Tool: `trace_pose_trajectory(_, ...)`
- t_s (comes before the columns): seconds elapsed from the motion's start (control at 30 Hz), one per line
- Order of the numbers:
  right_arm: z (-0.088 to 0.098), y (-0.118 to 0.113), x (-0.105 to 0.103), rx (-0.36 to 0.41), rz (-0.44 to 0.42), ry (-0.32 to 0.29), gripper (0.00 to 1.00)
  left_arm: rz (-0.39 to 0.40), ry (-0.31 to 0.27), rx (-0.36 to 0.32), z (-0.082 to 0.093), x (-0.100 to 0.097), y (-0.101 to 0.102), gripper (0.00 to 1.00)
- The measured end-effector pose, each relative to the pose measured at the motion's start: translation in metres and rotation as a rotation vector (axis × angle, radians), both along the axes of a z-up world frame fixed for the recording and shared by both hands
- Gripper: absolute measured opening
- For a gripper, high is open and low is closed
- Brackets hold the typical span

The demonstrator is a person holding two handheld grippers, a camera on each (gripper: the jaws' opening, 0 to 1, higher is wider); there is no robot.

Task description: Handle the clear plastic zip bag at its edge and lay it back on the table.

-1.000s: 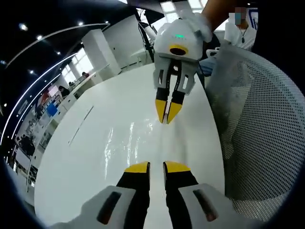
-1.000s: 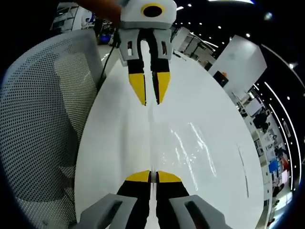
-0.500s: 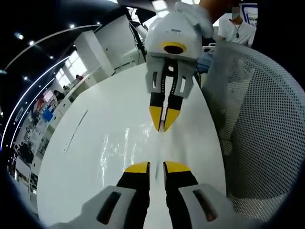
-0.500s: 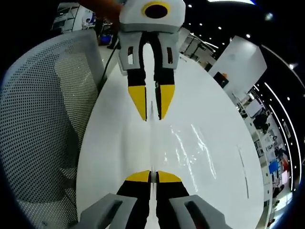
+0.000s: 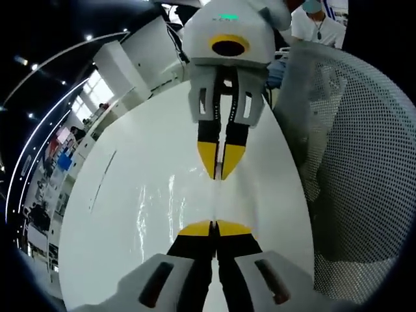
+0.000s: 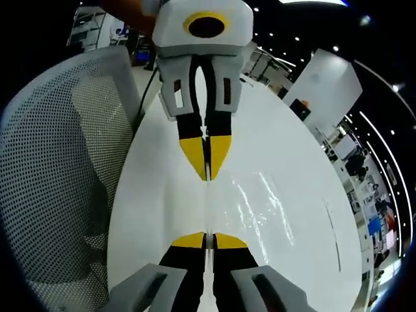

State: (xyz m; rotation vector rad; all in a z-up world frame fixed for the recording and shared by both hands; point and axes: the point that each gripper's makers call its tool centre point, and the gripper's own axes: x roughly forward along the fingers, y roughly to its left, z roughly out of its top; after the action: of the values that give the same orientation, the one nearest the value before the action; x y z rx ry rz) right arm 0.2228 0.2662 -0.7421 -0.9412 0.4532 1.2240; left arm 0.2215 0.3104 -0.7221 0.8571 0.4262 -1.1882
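I see the clear plastic zip bag lying flat on the white tabletop, mostly as glossy streaks, with one straight edge running along the side of the tabletop nearest the mesh chair. That edge is stretched between my two tools. My left gripper has its yellow tips pressed together on the near end of the edge, and my right gripper is likewise closed on the opposite end; each faces the other along the edge. The film is so clear that I cannot say for certain how much sits between the tips. In the right gripper view the bag's shine spreads toward the middle of the tabletop.
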Motion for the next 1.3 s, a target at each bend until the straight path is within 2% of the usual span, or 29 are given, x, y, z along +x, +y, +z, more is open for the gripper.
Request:
trace_pose_trajectory(0.37,0.003,0.000,0.002,0.018,-0.020,-0.008,0.00,0.008,0.005,-0.026,0.003,-0.001,-0.001,0.00)
trace_pose_trajectory(1.03,0.001,-0.004,0.004,0.016,-0.032,-0.011,0.00,0.021,0.014,-0.022,0.005,0.000,0.005,0.00)
trace_pose_trajectory(1.3,-0.002,-0.015,0.008,0.009,-0.051,-0.010,0.00,0.032,0.018,-0.023,0.006,0.001,0.009,0.00)
